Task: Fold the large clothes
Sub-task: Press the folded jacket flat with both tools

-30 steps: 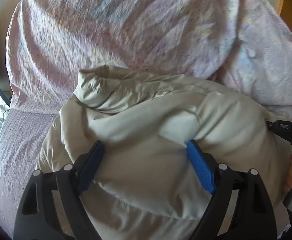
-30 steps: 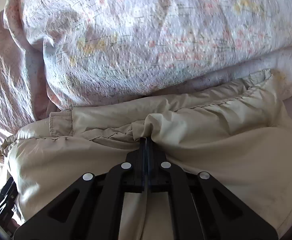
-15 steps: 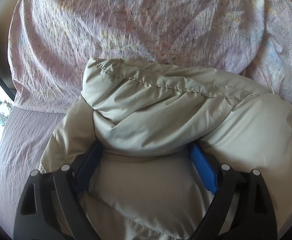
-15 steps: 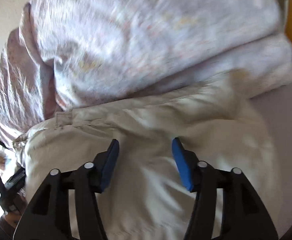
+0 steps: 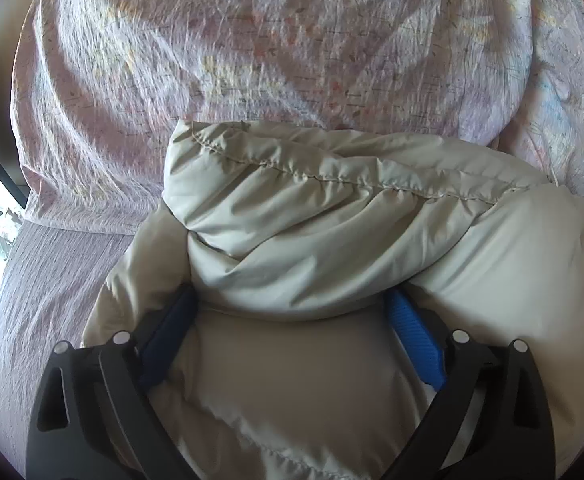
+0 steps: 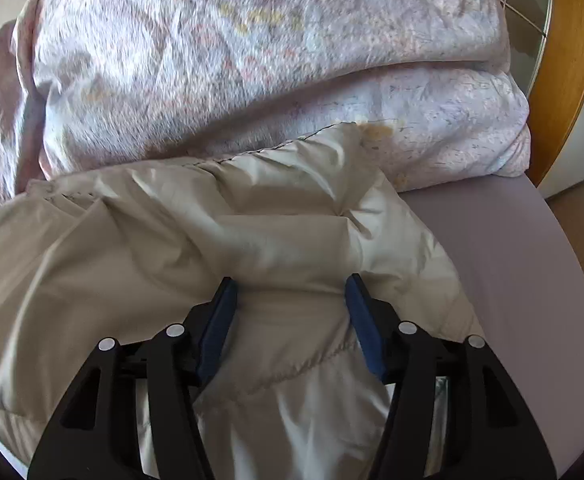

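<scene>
The beige padded jacket [image 5: 332, 240] is lying bunched on the bed [image 6: 532, 300], its far edge touching the floral duvet [image 5: 251, 60] at 12 o'clock. Free purple sheet is showing at 9 o'clock in the left wrist view and at 3 o'clock in the right one; only the right view is showing the wooden frame [image 6: 568, 80]. The left claw [image 5: 292, 316] is standing wide, released, its jaws just opening further, a puffy fold lying between them. The right claw [image 6: 289, 300] is also released, its jaws just opening, jacket fabric between them.

beige jacket [image 5: 332, 220], floral duvet [image 5: 251, 60], mauve sheet [image 6: 512, 260]
</scene>
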A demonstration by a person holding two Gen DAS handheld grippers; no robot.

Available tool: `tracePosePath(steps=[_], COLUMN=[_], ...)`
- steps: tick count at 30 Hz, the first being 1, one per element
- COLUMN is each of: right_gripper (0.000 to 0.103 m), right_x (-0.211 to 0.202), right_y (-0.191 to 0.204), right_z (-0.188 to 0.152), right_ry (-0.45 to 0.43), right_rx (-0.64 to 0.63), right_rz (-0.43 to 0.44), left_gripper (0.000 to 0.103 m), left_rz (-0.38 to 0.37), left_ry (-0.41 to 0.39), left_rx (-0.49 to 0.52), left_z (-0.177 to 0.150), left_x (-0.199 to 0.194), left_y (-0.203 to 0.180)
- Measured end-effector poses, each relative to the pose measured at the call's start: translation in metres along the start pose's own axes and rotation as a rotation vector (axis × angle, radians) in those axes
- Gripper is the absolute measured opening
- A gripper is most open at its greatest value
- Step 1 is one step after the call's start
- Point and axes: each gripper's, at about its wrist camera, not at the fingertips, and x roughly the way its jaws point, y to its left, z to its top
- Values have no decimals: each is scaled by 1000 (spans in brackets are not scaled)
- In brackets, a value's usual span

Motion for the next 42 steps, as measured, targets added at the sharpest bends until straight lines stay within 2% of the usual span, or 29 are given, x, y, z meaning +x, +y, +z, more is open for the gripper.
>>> tracePosePath(steps=[7,20,25,27,42], right_gripper=[67,72,73,73,73], right_x=[36,75,72,55,48], right_y=[16,37,37,30,31], right_z=[-17,-35,-41,-53,-58], right_ry=[-19,-80,-93,-97,-98], right_rx=[-51,-42,-41,-40,-42], right_rz=[-61,-71,-75,-78,-82], left_gripper=[99,101,101,101,101], left_rz=[2,-2,-4,-4,1], left_ry=[-30,-99,-119,-124,-146], left_rx=[-7,-2,-7,-9,-14], left_z=[-10,-32,-41,-43,-53], left_x=[12,28,32,31,37], left_y=[3,-5,-6,-5,-6])
